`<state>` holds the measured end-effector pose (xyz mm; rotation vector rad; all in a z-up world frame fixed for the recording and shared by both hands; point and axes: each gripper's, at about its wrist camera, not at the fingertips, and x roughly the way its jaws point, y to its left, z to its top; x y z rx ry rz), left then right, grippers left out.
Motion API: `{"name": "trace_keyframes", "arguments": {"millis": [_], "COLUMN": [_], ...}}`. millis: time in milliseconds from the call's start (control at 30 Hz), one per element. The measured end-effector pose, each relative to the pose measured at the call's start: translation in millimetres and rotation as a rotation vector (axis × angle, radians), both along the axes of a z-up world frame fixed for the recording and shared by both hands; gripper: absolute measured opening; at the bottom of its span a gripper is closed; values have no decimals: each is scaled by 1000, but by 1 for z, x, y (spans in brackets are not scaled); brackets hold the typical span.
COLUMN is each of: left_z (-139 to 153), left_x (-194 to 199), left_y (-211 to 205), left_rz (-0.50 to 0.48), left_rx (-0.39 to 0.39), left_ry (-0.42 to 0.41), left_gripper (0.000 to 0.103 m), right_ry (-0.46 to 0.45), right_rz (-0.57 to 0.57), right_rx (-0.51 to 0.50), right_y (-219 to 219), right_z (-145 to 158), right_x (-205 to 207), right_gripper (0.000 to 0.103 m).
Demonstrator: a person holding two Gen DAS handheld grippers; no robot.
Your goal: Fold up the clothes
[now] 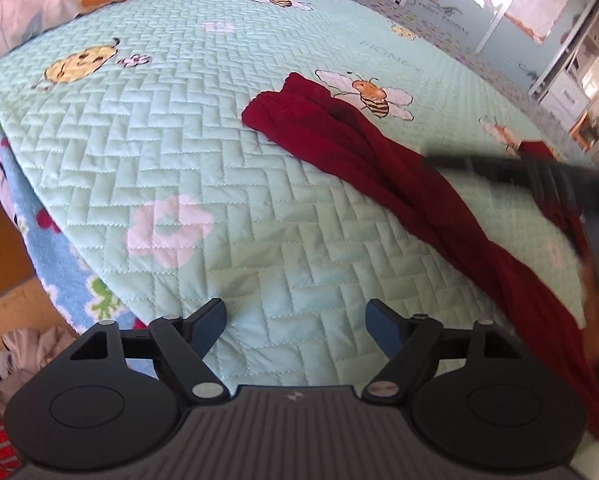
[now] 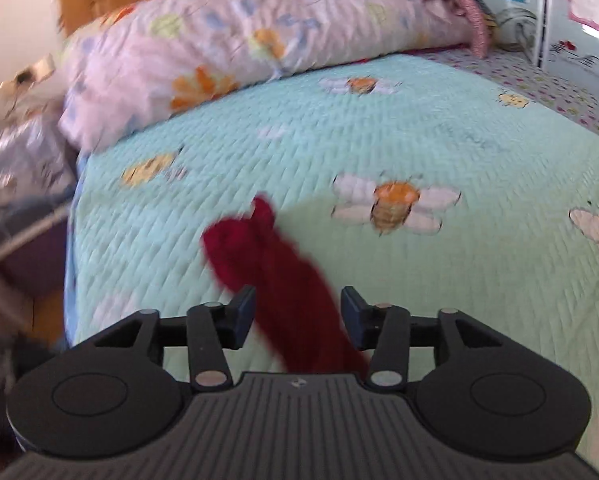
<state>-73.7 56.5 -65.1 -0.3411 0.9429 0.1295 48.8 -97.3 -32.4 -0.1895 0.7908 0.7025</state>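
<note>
Dark red garment [image 1: 351,148] – mint quilt [image 1: 171,152], bee print – floral pillow [image 2: 227,52].

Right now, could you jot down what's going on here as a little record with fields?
surface: bed with a mint quilted bee-print bedspread
garment: dark red garment, bunched in a long twisted strip, not yet folded
left gripper: open, over bare quilt, holding nothing
right gripper: open, red cloth passing between its fingers
behind: floral pillow

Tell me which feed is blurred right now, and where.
Right wrist view: smeared all over, the red garment and pillow soft-edged. Left wrist view: quilt stitching crisp, only the right tongs at its right edge streaked; fisheye bends both.
</note>
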Motion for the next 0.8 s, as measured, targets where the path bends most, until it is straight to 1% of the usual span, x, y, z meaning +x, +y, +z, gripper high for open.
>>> {"name": "trace_keyframes", "arguments": {"millis": [33,100,133,167,233,300,333,367,433,467,500,567,800], "left_z": [0,-1,-2,-3,-6,-7,-7,-7,-7,-7,-7,-7,-8], "left_x": [2,7,9,10,13,15,16,17,19,20,21,23,27], "left_y": [-3,-11,-15,-18,-25,-29,-30,-30,-28,-27,-28,-31,-40], "left_rz": [-5,-10,-13,-15,-23,-29,-30,-29,-25,-23,-20,-16,-13], "left_rx": [18,55,72,87,118,146,154,155,147,145,148,163,214], "left_ry": [8,20,25,30,36,46,49,51,53,54,56,63,72], "left_gripper": [86,92,95,97,102,103,103,103,103,103,103,103,103], "right_ry": [3,66,106,136,151,146,148,159,180,191,202,224,171], "right_rz": [16,-50,-96,-138,-189,-213,-216,-229,-253,-265,-278,-302,-222], "right_rx": [-25,-88,-85,-38,5,43,57,63,74,80,86,97,152], "right_y": [-4,-12,-20,-29,-35,-39,-43,-48,-58,-63,-68,-78,-74], "right_z": [-5,-28,-39,-43,-34,-20,-19,-23,-29,-33,-36,-43,-11], "right_x": [-12,1,14,25,32,30,25,23,18,16,13,8,-18], "right_gripper": [52,52,52,52,52,52,52,53,58,63,66,64,65]}}
